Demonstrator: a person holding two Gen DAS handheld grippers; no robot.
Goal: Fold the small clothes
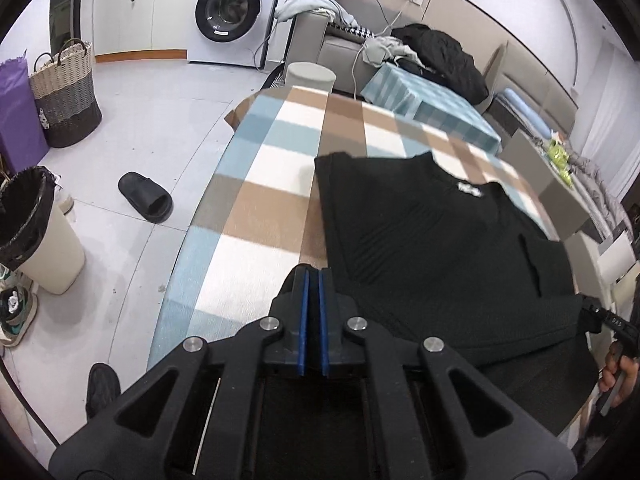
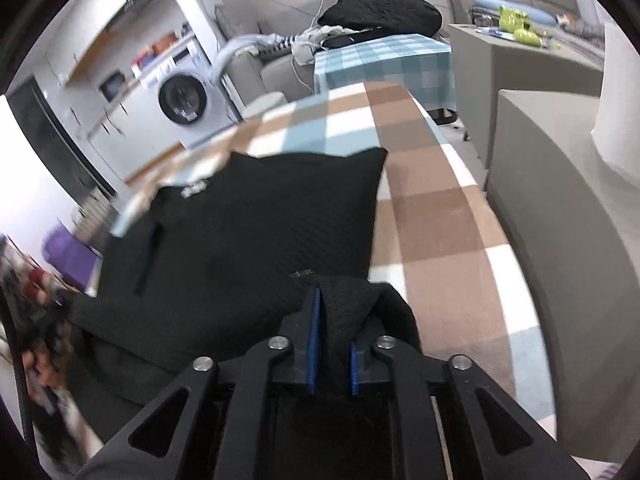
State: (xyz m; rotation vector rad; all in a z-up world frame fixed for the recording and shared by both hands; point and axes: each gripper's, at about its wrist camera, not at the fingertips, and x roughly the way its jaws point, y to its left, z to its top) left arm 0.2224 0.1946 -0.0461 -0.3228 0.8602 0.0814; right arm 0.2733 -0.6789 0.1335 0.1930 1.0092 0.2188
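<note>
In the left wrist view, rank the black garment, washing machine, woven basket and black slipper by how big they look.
1. black garment, nearest the camera
2. washing machine
3. woven basket, close behind the washer in apparent size, so uncertain
4. black slipper

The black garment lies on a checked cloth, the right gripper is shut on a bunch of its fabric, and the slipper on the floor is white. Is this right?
Not quite. The slipper on the floor is black, not white, as the left wrist view shows. The rest holds: the black garment lies on the checked cloth, and the right gripper is shut on a bunch of its fabric.
</note>
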